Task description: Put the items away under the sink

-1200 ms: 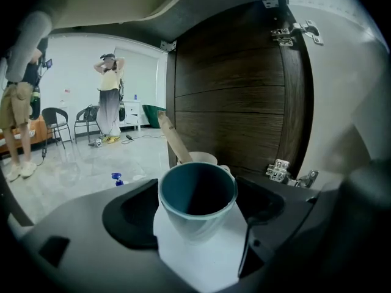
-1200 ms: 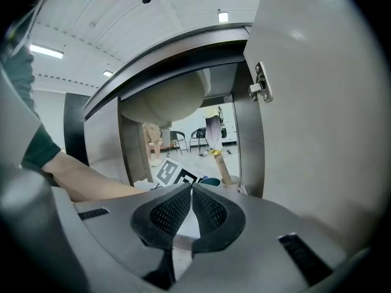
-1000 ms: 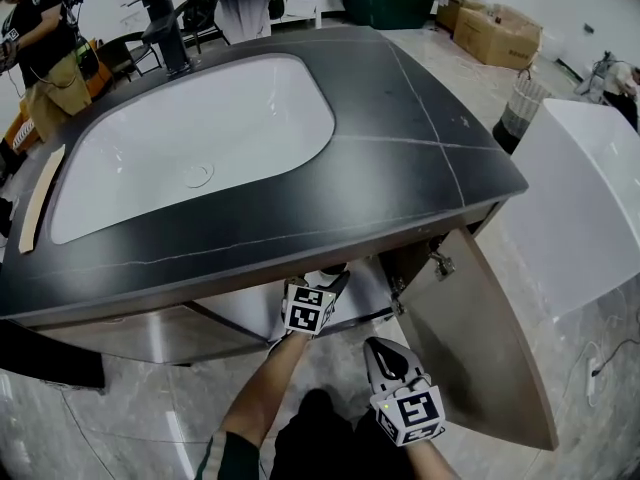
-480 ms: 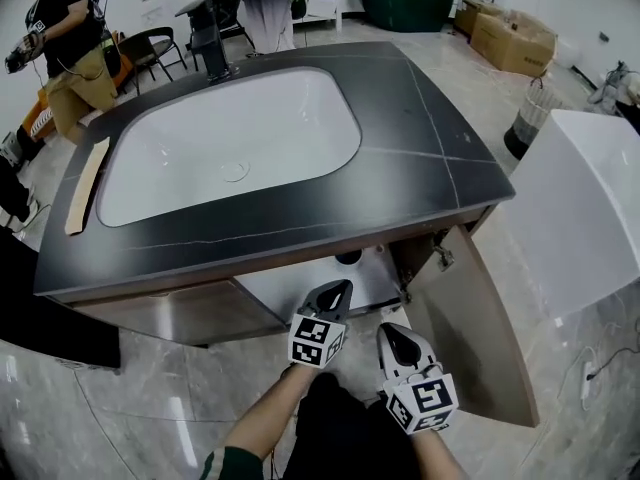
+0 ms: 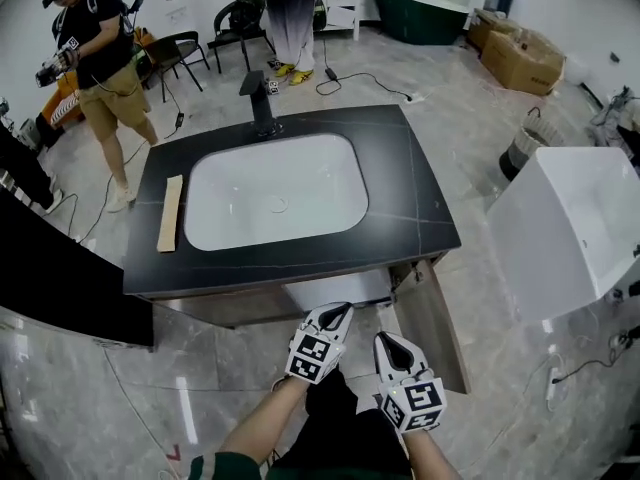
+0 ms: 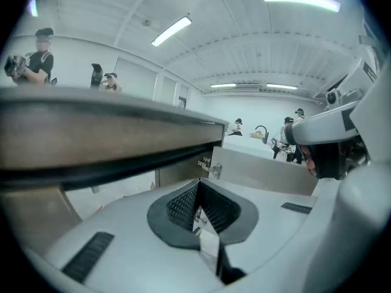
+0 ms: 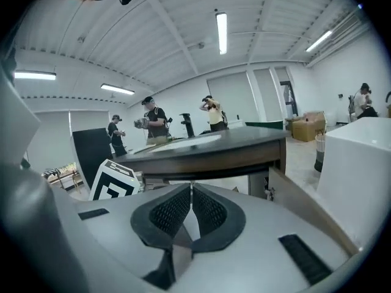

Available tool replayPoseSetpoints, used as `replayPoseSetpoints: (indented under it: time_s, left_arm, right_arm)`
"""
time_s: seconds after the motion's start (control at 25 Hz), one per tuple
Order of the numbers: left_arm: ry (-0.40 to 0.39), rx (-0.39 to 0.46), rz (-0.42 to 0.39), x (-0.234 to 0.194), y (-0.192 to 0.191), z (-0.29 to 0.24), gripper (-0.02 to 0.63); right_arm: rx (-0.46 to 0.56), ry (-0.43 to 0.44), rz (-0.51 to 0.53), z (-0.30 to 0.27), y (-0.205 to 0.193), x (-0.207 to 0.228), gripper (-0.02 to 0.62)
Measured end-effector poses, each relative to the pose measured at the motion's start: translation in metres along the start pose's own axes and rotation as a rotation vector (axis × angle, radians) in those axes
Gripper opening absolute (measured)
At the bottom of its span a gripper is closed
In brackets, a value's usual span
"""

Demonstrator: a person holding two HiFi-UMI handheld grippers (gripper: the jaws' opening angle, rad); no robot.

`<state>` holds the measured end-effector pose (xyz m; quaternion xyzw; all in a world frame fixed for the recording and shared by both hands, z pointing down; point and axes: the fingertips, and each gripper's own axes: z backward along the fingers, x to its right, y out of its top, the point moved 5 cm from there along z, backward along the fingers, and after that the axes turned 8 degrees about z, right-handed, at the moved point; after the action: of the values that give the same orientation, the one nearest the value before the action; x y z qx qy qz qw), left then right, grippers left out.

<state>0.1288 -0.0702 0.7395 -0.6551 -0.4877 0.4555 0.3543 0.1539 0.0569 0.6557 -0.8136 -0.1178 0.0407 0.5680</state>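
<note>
left tongs [image 5: 340, 312] pulled back, shut, cabinet [image 5: 335, 290] ahead

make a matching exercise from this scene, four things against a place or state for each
Things:
1. faucet
2. wood strip
3. door
4. left claw

Places or states:
A. shut
B. swung open, below the counter's right end
C. lying on the counter, left of the basin
D. standing behind the basin

Pairs: 1-D, 2-C, 3-B, 4-A
</note>
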Motion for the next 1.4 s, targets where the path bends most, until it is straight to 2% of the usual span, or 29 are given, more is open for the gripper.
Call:
replayPoseSetpoints:
  time_s: [0.36, 0.6, 0.8, 0.92, 1.04, 1.24, 1.4]
  left_arm:
    - [0.116, -0.012, 0.060, 0.055, 0.147, 0.153, 0.009]
    - [0.265, 0.008, 0.078, 0.046, 0.193, 0.240, 0.009]
    - [0.362, 0.014, 0.089, -0.007, 0.224, 0.280, 0.011]
    - [0.411, 0.017, 0.113, -0.051, 0.235, 0.296, 0.011]
    - [0.449, -0.015, 0.132, -0.102, 0.234, 0.306, 0.018]
    - [0.505, -0.121, 0.143, -0.190, 0.216, 0.299, 0.107]
    - [0.557, -0.182, 0.231, -0.262, 0.210, 0.299, 0.167]
  right_arm:
    - [-0.014, 0.088, -0.007, 0.106, 0.169, -0.074, 0.043]
    - [-0.021, 0.152, -0.008, 0.138, 0.218, -0.120, 0.043]
    - [0.016, 0.186, 0.045, 0.121, 0.263, -0.140, 0.043]
    - [0.029, 0.196, 0.062, 0.098, 0.286, -0.149, 0.043]
    - [0.028, 0.198, 0.072, 0.068, 0.303, -0.162, 0.043]
    - [-0.017, 0.206, 0.103, 0.013, 0.310, -0.185, 0.043]
    - [-0.055, 0.190, 0.111, -0.021, 0.323, -0.202, 0.043]
